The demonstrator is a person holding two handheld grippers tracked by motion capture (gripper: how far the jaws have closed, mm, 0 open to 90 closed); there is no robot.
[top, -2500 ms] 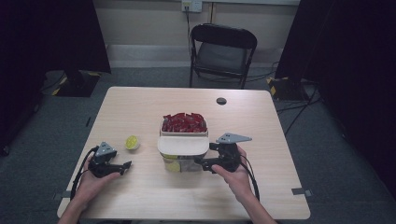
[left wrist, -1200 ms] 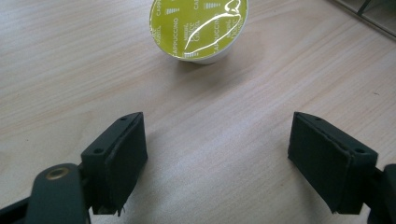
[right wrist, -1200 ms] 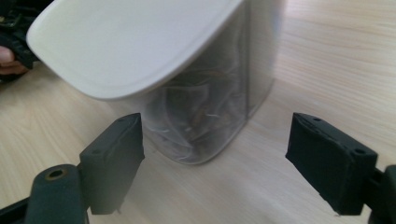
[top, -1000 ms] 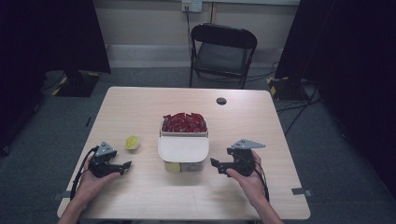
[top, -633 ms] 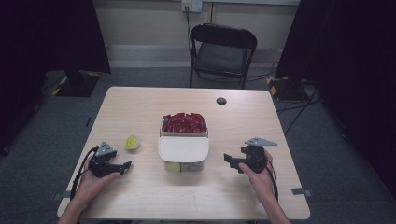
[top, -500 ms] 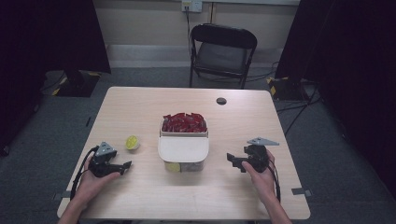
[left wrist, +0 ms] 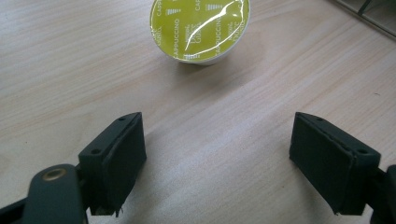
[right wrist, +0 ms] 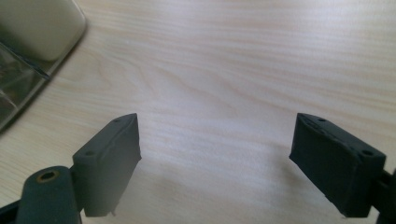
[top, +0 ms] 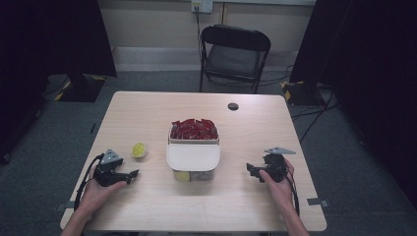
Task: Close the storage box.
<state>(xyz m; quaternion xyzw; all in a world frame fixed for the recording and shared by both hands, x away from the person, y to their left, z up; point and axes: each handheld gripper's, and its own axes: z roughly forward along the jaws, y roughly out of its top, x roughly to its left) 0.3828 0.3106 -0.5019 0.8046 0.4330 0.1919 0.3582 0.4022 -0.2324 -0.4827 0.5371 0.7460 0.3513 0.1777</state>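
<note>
A yellow-green cappuccino capsule [top: 139,149] lies on the wooden table [top: 147,113], left of a clear container [top: 193,174]. A white lid [top: 193,156] covers the container's near half, and red packets [top: 193,129] fill its far half. My left gripper [top: 130,174] rests at the front left, open, its jaws just having widened a little around bare wood. In the left gripper view the capsule [left wrist: 200,29] sits beyond the left gripper [left wrist: 231,158]. My right gripper [top: 251,170] is open, right of the container and apart from it. The right gripper view shows the right gripper [right wrist: 229,158] over bare wood, with the container's corner [right wrist: 37,28] at upper left.
A small black round object [top: 233,106] lies near the table's far edge. A black folding chair [top: 235,54] stands behind the table. Another yellow capsule [top: 182,175] shows through the container's clear wall under the lid. Dark curtains flank the room.
My right gripper has drawn away from the container to the right and sunk toward the table. The left hand has stayed in place.
</note>
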